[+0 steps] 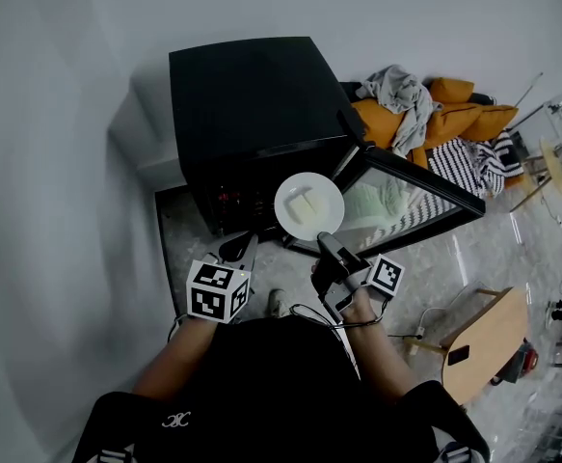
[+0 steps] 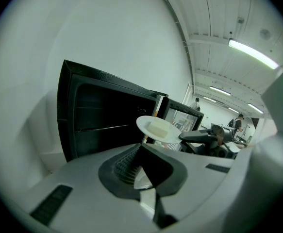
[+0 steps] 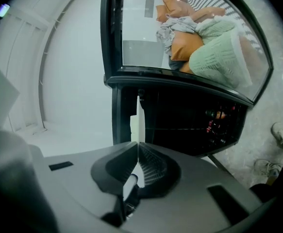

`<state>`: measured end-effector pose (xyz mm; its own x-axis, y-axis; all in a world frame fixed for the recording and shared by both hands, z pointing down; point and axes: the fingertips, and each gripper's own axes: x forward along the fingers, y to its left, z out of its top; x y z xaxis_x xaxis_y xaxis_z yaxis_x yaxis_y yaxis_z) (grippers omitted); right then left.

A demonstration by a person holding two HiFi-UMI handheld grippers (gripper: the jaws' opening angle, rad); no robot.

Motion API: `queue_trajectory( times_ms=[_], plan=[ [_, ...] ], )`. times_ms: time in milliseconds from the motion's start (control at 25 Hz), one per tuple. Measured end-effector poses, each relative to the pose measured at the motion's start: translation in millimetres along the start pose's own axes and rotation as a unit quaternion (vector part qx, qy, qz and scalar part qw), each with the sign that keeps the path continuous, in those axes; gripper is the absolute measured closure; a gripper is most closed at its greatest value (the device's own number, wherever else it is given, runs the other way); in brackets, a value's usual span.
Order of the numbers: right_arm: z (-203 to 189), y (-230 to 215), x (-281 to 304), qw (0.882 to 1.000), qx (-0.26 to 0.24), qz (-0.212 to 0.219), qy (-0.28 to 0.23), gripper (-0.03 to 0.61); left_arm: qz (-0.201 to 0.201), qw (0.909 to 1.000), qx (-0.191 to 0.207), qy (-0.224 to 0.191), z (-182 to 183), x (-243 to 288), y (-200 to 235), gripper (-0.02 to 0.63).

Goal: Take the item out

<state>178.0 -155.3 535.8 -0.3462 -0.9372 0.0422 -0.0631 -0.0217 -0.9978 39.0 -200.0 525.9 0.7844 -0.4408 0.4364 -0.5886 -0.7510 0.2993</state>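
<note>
A white plate (image 1: 309, 205) carrying a pale rectangular block (image 1: 307, 204) hangs in front of the black oven (image 1: 252, 114), whose glass door (image 1: 406, 196) is swung open to the right. My right gripper (image 1: 327, 242) is shut on the plate's near rim. In the right gripper view the plate (image 3: 140, 123) shows edge-on between the jaws of that gripper (image 3: 138, 145). My left gripper (image 1: 242, 251) is low at the oven's front left, shut and empty. The left gripper view looks past the left gripper (image 2: 141, 148) at the plate (image 2: 151, 122) and block (image 2: 159, 128), with the right gripper (image 2: 199, 136) beside them.
Orange cushions (image 1: 454, 114), a grey garment (image 1: 401, 90) and striped fabric (image 1: 473, 167) lie behind the door. A wooden stool (image 1: 488, 340) stands at the right. A shoe (image 3: 282, 132) rests on the speckled floor (image 1: 179, 234). A white wall runs along the left.
</note>
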Motion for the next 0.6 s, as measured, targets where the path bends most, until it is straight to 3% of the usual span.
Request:
queue_trajectory(
  times_ms=[600],
  plan=[
    [4, 9, 4, 1.0, 0.007, 0.012, 0.009, 0.56, 0.004, 1.0, 0.001, -0.008, 11, 7, -5, 0.614]
  ],
)
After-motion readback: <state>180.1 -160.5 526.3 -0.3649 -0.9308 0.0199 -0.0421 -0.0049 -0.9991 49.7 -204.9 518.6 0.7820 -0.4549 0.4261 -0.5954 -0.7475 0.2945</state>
